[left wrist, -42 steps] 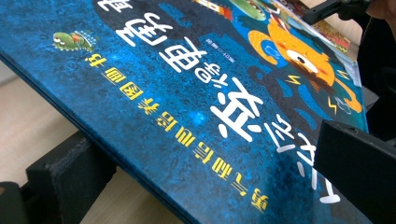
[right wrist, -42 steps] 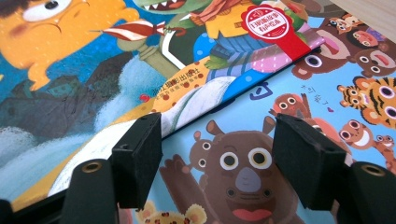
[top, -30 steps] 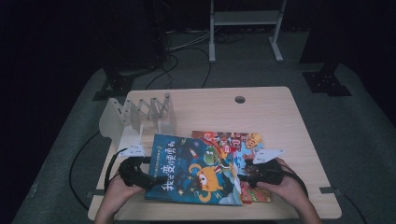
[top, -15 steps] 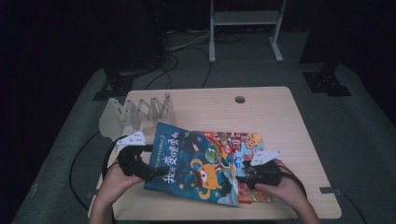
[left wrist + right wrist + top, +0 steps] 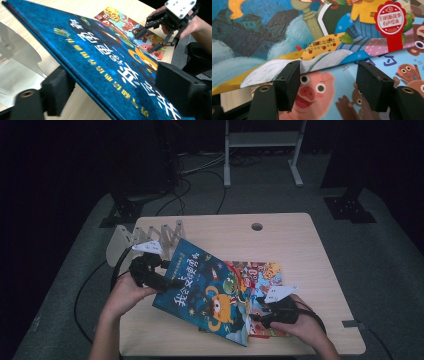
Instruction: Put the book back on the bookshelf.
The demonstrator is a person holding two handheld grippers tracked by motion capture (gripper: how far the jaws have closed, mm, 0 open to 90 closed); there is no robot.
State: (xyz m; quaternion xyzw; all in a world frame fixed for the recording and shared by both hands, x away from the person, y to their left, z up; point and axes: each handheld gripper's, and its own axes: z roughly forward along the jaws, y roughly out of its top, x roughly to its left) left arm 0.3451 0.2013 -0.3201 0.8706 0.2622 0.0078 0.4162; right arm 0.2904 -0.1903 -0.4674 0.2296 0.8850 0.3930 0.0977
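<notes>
A blue picture book (image 5: 210, 295) (image 5: 105, 57) tilts up from the table, its left edge raised. My left gripper (image 5: 167, 280) (image 5: 117, 92) is shut on that edge, one pad under it and one on the cover; its jaws have just been closing. A colourful book (image 5: 255, 272) (image 5: 117, 18) (image 5: 319, 100) lies flat beneath. My right gripper (image 5: 257, 312) (image 5: 146, 42) (image 5: 329, 85) rests with its tips on the colourful book. Its jaws have just closed a little and stand apart with nothing between them. The blue book's low edge (image 5: 317, 57) sits just beyond them.
A pale folding rack (image 5: 145, 232) (image 5: 15, 57) stands at the back left of the wooden table (image 5: 300, 250). A round cable hole (image 5: 257, 226) is near the far edge. Dark stands and cables sit on the floor behind.
The left hand has risen and moved toward the rack, lifting the blue book's left edge so the book tilts. The right hand has stayed in place.
</notes>
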